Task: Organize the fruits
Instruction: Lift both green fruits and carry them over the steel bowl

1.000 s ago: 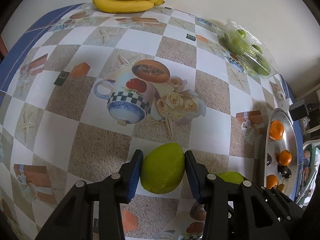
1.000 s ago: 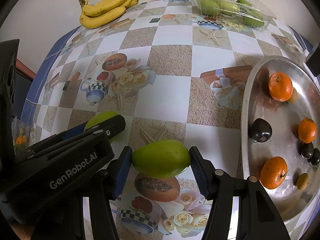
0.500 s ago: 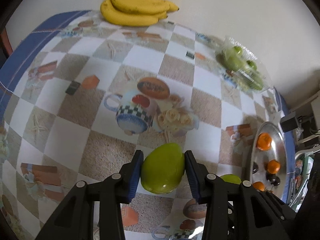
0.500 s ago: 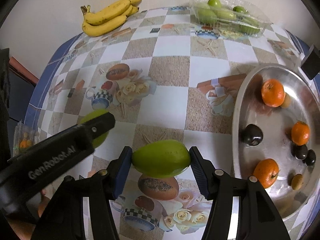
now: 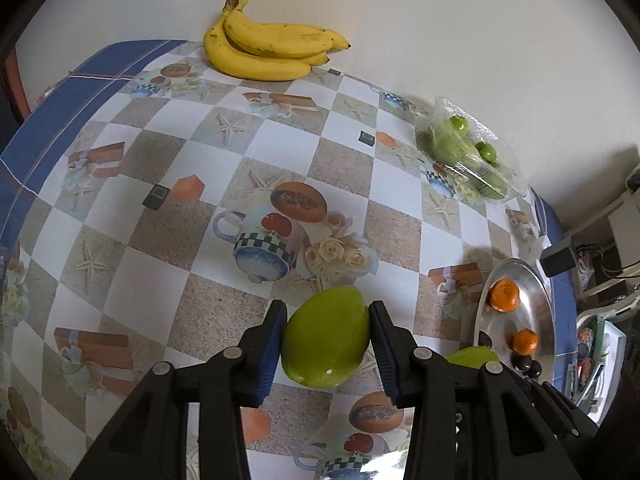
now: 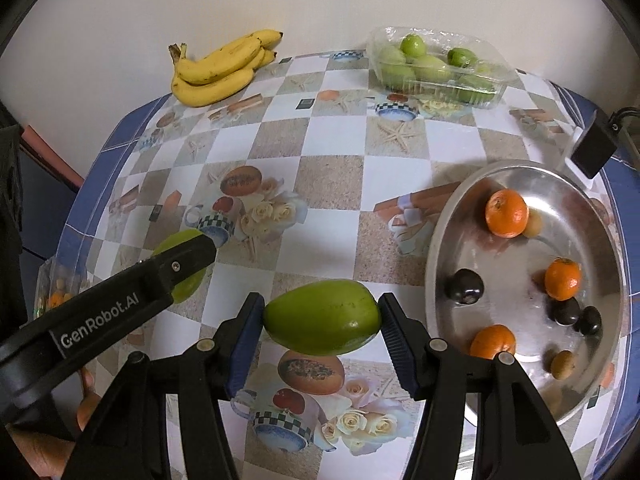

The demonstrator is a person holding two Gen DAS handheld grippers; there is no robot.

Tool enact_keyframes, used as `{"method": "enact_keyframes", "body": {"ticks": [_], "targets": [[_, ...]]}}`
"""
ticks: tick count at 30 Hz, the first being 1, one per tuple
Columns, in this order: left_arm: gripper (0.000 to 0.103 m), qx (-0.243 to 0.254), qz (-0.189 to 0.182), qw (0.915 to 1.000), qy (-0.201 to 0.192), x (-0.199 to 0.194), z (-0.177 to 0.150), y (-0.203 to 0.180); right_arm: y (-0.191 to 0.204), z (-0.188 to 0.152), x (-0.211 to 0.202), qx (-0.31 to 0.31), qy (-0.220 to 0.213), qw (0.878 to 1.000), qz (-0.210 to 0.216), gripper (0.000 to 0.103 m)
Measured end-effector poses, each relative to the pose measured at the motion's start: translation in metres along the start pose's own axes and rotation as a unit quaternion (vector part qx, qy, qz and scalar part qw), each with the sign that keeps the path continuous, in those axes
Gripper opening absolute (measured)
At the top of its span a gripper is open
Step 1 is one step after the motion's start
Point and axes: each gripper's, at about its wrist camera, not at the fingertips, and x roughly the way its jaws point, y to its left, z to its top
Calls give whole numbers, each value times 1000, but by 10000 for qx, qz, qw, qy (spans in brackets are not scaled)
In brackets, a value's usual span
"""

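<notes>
table cover (image 6: 332, 184): checkered beige and white oilcloth, printed cups, roses and starfish, blue border at the edges
far left: bunch of yellow bananas (image 6: 224, 68) against the wall
far right: clear plastic tray (image 6: 438, 68) of green fruits
right: oval metal platter (image 6: 452, 240) with three oranges, dark round fruits and small brownish ones
right edge, by platter: small black box (image 6: 592, 150)

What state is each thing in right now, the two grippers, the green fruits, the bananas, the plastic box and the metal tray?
left gripper: shut on a green mango, held off the table.
right gripper: shut on a second green mango, lengthwise between the pads.
bananas: one bunch, lying by the wall.
plastic box: holds small green fruits; whether lidded I cannot tell.
metal tray: holds three oranges and small dark fruits.
</notes>
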Motion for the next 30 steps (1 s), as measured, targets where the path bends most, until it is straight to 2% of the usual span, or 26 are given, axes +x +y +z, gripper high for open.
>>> {"method": "enact_keyframes", "body": {"ticks": [7, 14, 30], "targets": [[45, 116, -32, 9999, 14, 0, -3, -14, -17, 1, -3, 199, -10, 9998, -31, 60], [45, 442, -105, 9990, 15, -1, -9, -42, -52, 1, -17, 669, -167, 9975, -122, 60], [45, 1255, -340, 9914, 134, 8, -34, -117, -156, -15, -48, 1855, -460, 9805, -464, 60]]}}
